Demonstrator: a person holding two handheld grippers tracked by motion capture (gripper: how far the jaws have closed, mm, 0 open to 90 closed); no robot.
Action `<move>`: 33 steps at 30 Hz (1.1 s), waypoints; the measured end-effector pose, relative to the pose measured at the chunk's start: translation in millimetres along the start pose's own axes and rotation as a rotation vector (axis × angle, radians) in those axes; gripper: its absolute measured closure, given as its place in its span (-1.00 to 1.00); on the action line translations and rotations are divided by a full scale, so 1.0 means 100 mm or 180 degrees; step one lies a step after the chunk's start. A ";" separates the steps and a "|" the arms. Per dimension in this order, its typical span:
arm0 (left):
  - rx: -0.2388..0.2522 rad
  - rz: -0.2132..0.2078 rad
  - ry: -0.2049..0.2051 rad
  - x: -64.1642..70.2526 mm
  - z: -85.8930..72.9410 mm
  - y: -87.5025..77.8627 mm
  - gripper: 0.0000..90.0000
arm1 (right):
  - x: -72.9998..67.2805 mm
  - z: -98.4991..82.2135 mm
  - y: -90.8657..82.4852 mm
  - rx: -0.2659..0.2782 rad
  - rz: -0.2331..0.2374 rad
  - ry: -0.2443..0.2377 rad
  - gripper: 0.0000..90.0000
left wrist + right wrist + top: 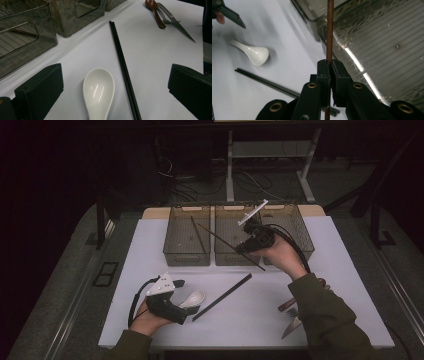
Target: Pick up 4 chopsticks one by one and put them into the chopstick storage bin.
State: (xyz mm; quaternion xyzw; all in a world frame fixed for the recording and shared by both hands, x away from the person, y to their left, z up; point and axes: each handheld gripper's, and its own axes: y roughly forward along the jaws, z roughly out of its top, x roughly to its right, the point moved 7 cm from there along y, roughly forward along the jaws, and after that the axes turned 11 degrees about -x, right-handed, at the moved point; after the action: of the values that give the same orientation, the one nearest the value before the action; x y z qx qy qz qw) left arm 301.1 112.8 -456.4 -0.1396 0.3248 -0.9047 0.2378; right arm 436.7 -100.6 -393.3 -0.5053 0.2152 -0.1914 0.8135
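Note:
My right gripper (243,250) (330,63) is shut on a thin brown chopstick (220,238) (330,30) and holds it in the air at a slant over the front of the middle clear bin (226,259). Another brown chopstick (197,234) lies in the left clear bin (186,261). Near the table's front left, my left gripper (186,301) (115,68) stands open. Its jaws stand either side of a white ceramic spoon (196,296) (98,91) without touching it. A pair of black chopsticks (222,296) (123,67) lies diagonally beside the spoon.
A third clear bin (300,232) stands at the back right. A serrated knife (291,327) (180,26), a fork (292,311) (165,18) and a brown spoon (286,304) (156,12) lie by the right forearm. The white tabletop (150,250) ends just behind the bins.

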 end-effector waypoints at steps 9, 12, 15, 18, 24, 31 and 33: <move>0.0022 -0.0004 0.0001 0.00 0.01 -0.01 -1.00 | -0.02 0.30 0.04 -0.0007 -0.0031 0.0072 0.88; 0.0030 -0.0007 0.0002 0.00 0.01 -0.01 -1.00 | -0.03 0.40 0.08 -0.0024 -0.0038 0.0100 0.88; 0.0030 -0.0017 0.0000 0.01 0.01 -0.01 -1.00 | -0.01 0.51 0.11 -0.0033 -0.0048 0.0145 0.88; 0.0040 -0.0019 0.0012 0.01 0.01 -0.01 -1.00 | 0.02 0.62 0.15 -0.0036 -0.0052 0.0200 0.88; 0.0052 -0.0035 0.0018 0.02 0.02 -0.01 -1.00 | 0.08 0.83 0.25 -0.0052 -0.0042 0.0311 0.88; 0.0060 -0.0051 0.0027 0.02 0.02 -0.02 -1.00 | 0.17 1.03 0.39 -0.0085 -0.0081 0.0389 0.88; 0.0059 -0.0055 0.0033 0.02 0.03 -0.02 -1.00 | 0.20 1.09 0.42 -0.0106 -0.0066 0.0443 0.88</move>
State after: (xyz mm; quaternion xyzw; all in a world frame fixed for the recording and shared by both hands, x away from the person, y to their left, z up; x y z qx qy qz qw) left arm 299.7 111.5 -453.1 -0.1355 0.3164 -0.9104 0.2295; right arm 516.6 -12.3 -391.2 -0.5064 0.2691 -0.2309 0.7860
